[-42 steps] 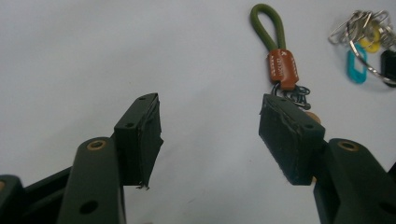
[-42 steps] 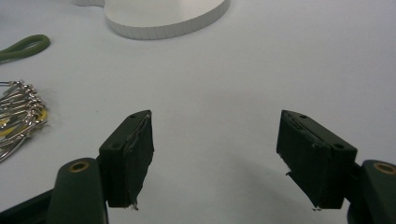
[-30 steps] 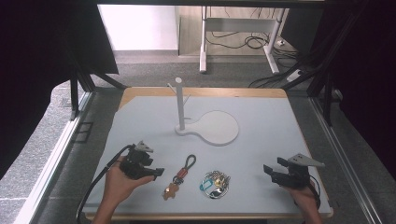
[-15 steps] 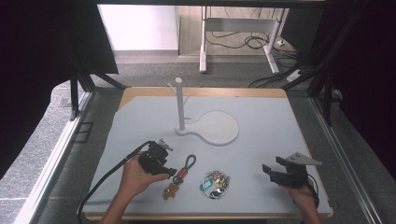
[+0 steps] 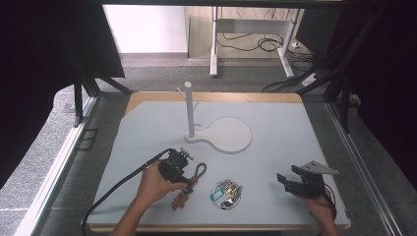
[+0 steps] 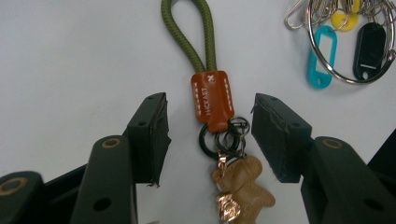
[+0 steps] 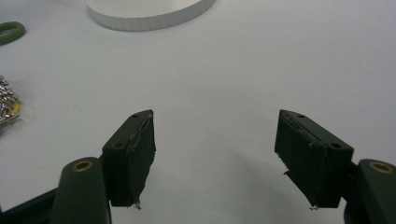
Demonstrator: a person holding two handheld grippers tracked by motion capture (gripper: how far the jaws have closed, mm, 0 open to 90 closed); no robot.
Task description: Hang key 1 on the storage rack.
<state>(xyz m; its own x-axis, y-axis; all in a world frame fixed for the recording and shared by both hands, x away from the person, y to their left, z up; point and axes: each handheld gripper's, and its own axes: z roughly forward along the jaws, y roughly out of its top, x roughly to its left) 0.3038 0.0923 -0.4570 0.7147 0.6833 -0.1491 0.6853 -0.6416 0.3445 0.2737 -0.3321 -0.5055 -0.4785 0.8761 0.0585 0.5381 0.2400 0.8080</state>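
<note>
My left tongs point(image 6: 208, 135) hang spread wide over the cord keychain point(image 6: 214, 100) lying flat near the counter point(image 5: 295, 147) front edge, left of centre; jaws straddle its orange leather tab, touching nothing. It looks light and floppy to me: soft green rope loop, loose rings and a small bear charm that will swing, so I'd pinch the stiff tab or the cord just above it. Right tongs point(image 7: 215, 158) rest wide and empty near the front right corner; the key bunch point(image 5: 226, 193) lies between.
</note>
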